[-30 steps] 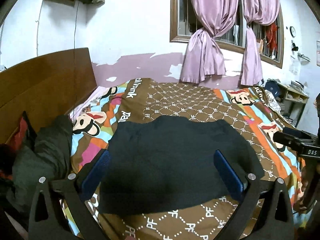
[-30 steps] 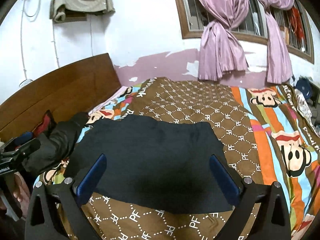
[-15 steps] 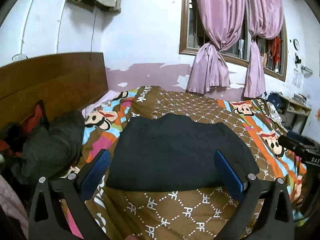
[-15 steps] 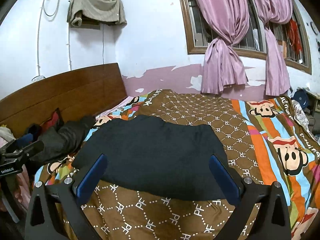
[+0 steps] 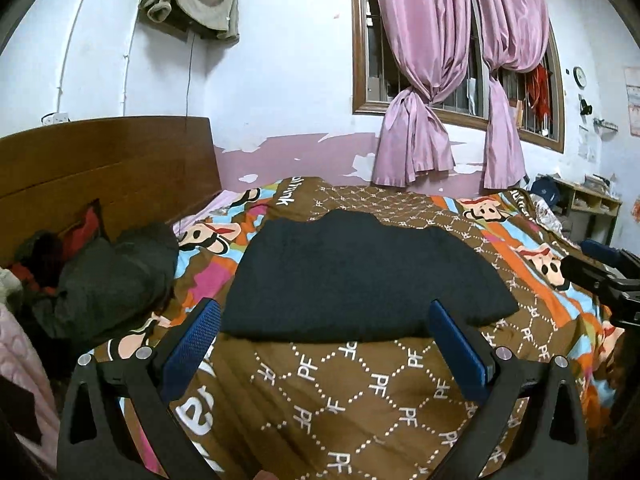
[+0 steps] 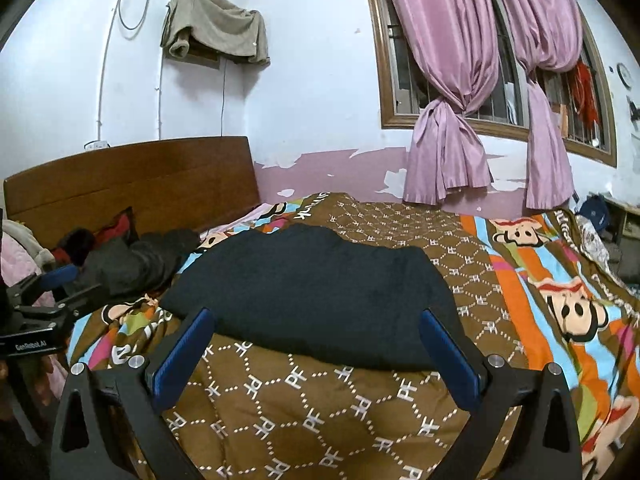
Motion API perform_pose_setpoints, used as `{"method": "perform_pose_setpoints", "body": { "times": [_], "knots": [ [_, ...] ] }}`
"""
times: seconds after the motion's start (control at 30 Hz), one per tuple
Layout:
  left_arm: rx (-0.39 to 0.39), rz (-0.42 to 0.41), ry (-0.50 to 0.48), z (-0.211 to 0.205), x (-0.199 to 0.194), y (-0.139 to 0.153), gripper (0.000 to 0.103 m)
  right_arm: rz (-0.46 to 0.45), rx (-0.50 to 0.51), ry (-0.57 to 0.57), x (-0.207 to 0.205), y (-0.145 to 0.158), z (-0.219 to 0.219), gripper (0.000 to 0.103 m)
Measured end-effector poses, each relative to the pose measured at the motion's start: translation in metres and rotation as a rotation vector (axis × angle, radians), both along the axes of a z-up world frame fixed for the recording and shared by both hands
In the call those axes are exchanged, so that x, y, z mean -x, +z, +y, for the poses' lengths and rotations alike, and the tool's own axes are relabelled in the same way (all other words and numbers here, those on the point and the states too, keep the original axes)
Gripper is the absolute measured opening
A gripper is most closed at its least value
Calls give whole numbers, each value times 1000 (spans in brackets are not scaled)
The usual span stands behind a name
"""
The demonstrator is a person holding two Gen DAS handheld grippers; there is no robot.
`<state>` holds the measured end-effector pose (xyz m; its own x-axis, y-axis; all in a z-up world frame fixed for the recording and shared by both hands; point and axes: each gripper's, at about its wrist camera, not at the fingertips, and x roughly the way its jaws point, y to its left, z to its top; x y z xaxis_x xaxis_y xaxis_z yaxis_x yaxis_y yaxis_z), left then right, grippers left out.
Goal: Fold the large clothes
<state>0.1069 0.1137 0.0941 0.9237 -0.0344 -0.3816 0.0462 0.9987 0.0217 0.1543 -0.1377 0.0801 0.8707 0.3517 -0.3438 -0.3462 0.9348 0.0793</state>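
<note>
A dark navy garment (image 5: 360, 276) lies folded flat in a rough rectangle on the patterned bedspread (image 5: 352, 392); the right wrist view shows the same garment (image 6: 316, 292) mid-bed. My left gripper (image 5: 324, 344) hangs open in front of its near edge, nothing between the blue pads. My right gripper (image 6: 320, 348) is open too, held clear of the cloth and empty. The right gripper (image 5: 604, 276) shows at the right edge of the left wrist view, and the left gripper (image 6: 44, 304) at the left edge of the right wrist view.
A heap of dark clothes (image 5: 108, 276) with a red item lies by the wooden headboard (image 5: 104, 168). Pink curtains (image 5: 432, 80) hang at the window. A beige cloth (image 6: 216, 28) hangs on the wall. A low shelf (image 5: 592, 208) stands at the far right.
Both grippers have drawn back and up from the garment, which looks smaller and farther now. More of the bedspread shows in front. The garment has not moved.
</note>
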Motion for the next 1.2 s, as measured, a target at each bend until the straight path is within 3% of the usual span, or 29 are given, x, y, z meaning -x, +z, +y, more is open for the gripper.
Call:
{"method": "perform_pose_setpoints", "body": {
  "times": [0.37, 0.73, 1.0, 1.2],
  "knots": [
    [-28, -9, -13, -11, 33, -28, 101, 20, -11, -18, 25, -25, 0, 103],
    [-63, 56, 49, -15, 39, -53, 101, 98, -20, -27, 26, -49, 2, 103],
    [-58, 46, 8, -23, 46, -59, 101, 129, -28, -40, 22, -63, 4, 103],
    [-110, 55, 30, -26, 42, -70, 101, 161, -38, -45, 15, -75, 7, 103]
  ]
}}
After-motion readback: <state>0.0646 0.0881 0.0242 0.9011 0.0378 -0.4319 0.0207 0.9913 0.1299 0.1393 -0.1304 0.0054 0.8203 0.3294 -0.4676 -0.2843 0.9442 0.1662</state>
